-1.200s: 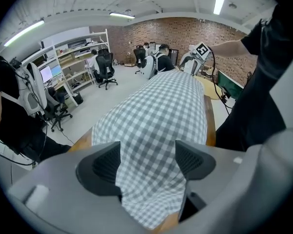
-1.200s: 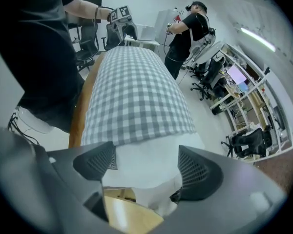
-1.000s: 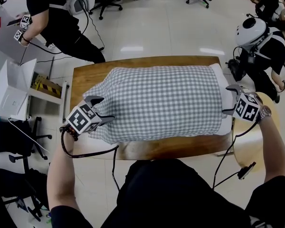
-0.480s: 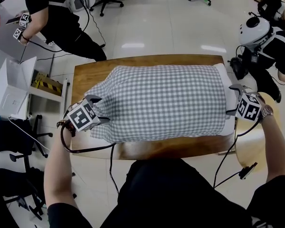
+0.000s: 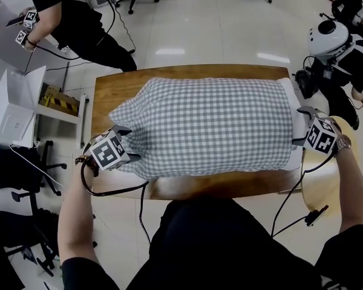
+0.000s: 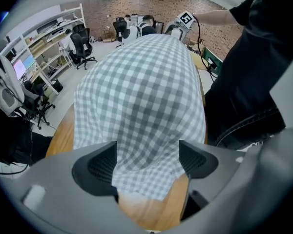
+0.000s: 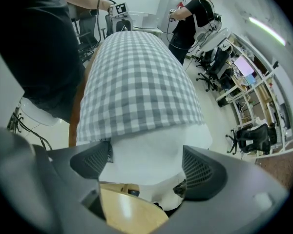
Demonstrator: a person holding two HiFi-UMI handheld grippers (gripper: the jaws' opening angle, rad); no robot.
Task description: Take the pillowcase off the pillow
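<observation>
The pillowcase (image 5: 206, 125), likely soft and limp, covers the pillow (image 5: 295, 125) mid-tabletop (image 5: 109, 92). The left gripper (image 6: 149, 160) fingers stand open astride its 8 o'clock corner; pinch there. The right gripper (image 7: 146, 165) fingers, just opened wider, straddle the bare 3 o'clock pillow end.

Head view looks steeply down; gripper views face each other close along the pillowcase (image 5: 206, 125).

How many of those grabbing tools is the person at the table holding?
2. The left gripper sits at the checked pillowcase's loose corner; the right gripper, whose fingers have just been opening, straddles the pillow's bare white end. None seem hidden.
</observation>
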